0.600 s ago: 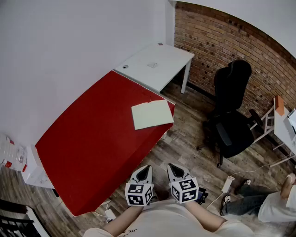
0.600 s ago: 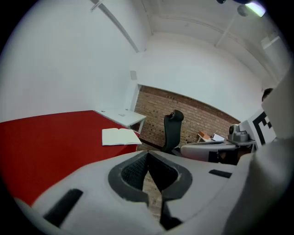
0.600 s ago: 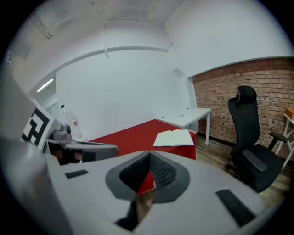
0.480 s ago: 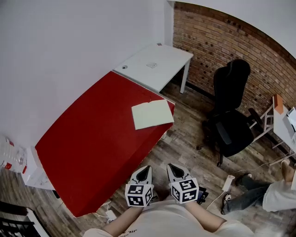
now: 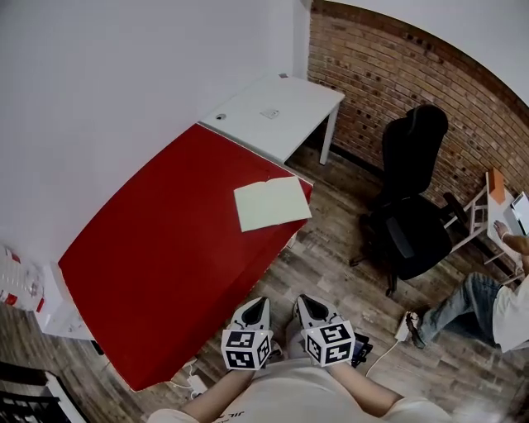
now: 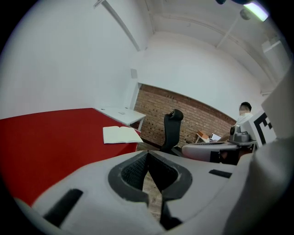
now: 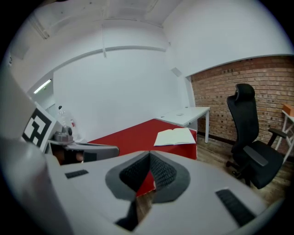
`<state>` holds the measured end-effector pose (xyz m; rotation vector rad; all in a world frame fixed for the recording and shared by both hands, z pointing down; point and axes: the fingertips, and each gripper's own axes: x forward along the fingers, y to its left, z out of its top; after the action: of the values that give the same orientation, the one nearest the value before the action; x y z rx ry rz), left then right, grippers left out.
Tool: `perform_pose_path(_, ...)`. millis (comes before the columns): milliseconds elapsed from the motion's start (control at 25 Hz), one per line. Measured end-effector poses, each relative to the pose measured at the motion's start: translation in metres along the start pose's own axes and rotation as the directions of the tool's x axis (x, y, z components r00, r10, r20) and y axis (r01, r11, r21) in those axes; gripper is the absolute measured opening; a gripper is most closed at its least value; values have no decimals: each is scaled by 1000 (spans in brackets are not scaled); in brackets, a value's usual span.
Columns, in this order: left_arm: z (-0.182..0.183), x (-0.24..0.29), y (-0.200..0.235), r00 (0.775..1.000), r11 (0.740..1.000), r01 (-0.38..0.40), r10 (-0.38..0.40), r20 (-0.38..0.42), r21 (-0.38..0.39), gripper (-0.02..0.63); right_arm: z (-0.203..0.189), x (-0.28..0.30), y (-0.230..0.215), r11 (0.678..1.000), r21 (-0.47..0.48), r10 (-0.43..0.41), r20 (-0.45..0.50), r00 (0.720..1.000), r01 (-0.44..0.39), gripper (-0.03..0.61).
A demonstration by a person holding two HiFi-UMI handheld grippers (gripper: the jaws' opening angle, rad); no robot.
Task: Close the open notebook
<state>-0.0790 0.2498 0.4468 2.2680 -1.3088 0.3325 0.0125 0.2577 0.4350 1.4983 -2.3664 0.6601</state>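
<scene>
Lying open flat: pale-paged notebook

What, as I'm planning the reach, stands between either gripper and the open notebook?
Nothing visible. The notebook lies open at the red table's corner; only bare tabletop and floor separate it from the left gripper and right gripper, both shut and empty.

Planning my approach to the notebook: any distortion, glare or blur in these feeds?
Head view: fisheye bend, even light, notebook sharp on the red table. Left gripper view: dark round vignette, lamp glare top right. Right gripper view: same vignette, notebook crisp.
</scene>
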Motion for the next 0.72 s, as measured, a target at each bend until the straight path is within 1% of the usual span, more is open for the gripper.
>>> perform_pose_path(120,7,15,4,1000,1000,-9,9,-1,-2,6,5,13,-9,1000,-4,12,-8,1000,-12,5)
perform_pose_path(280,18,40,8,1000,1000,-25,25,-6,-7,6,18,34,-32,1000,-3,23,-15,1000,-23,5)
perform_pose_path(720,79,139,14,997,997,-71,71,24,-15,6,88,100,-112,996,-42,75,5,997,-75,5)
